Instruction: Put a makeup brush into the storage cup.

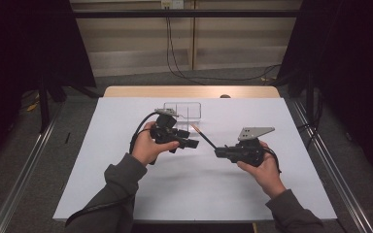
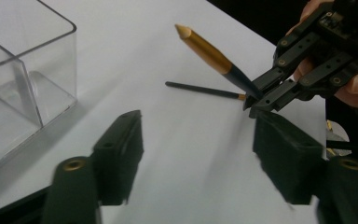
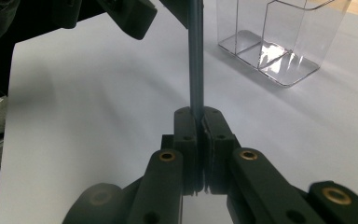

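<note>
I see a white sheet [image 1: 194, 194] covering a wooden table [image 1: 126, 91], with grey floor, cables and dark curtains around it, and a clear two-compartment box [image 1: 182, 110] at about twelve o'clock from my hands. My right gripper [image 1: 218, 152] clamps the dark end of a gold-tipped pencil [image 2: 209, 51], which points toward ten o'clock in the high view, its held end hidden between the pads. My left gripper [image 1: 194, 143] stands partly open, nothing between its jaws, the pencil just beyond them; another dark pencil [image 2: 200, 89] lies on the sheet, with bare white space toward six o'clock.
</note>
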Available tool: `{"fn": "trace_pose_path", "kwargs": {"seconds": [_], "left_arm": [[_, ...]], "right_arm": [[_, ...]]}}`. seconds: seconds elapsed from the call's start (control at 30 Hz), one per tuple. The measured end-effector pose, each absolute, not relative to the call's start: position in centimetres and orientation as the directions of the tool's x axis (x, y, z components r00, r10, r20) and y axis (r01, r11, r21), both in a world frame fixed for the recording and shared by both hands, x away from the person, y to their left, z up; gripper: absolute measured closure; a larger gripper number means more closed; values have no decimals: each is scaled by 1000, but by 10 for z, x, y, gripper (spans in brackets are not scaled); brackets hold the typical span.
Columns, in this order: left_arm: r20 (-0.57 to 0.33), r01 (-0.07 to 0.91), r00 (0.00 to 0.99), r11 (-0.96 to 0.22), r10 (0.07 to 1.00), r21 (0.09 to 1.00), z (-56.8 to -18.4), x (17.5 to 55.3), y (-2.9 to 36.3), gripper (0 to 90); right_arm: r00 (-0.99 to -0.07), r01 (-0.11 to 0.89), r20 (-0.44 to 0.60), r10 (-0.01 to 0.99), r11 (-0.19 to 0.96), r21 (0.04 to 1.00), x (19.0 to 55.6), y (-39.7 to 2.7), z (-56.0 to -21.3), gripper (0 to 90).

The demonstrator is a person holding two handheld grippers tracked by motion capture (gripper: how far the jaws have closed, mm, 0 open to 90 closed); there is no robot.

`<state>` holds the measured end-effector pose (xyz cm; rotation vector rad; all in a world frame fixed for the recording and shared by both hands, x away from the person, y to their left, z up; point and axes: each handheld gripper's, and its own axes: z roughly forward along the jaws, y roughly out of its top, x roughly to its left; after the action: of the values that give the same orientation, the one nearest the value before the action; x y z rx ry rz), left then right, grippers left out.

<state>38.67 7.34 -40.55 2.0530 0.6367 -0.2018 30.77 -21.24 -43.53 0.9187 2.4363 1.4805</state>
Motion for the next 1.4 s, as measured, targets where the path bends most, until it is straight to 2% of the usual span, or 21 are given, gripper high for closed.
{"fn": "trace_pose_path", "kwargs": {"seconds": [0.27, 0.47, 0.7, 1.1, 1.4], "left_arm": [[-401, 516, 848, -369, 346, 773, -405, 386, 74, 453], [-398, 508, 848, -324, 349, 798, -406, 386, 73, 468], [-399, 510, 837, -271, 374, 817, -405, 385, 72, 558], [-439, 516, 837, -204, 326, 832, -404, 384, 65, 624], [-485, 539, 822, -131, 300, 832, -402, 383, 64, 760]], "right_arm": [[-798, 428, 194, 571, 310, 849, 308, -211, -435, 858], [-796, 427, 197, 572, 301, 853, 309, -209, -435, 858], [-793, 426, 195, 577, 296, 855, 308, -209, -434, 857], [-791, 421, 194, 580, 286, 861, 309, -206, -432, 857], [-795, 423, 192, 575, 298, 856, 310, -199, -431, 855]]}}
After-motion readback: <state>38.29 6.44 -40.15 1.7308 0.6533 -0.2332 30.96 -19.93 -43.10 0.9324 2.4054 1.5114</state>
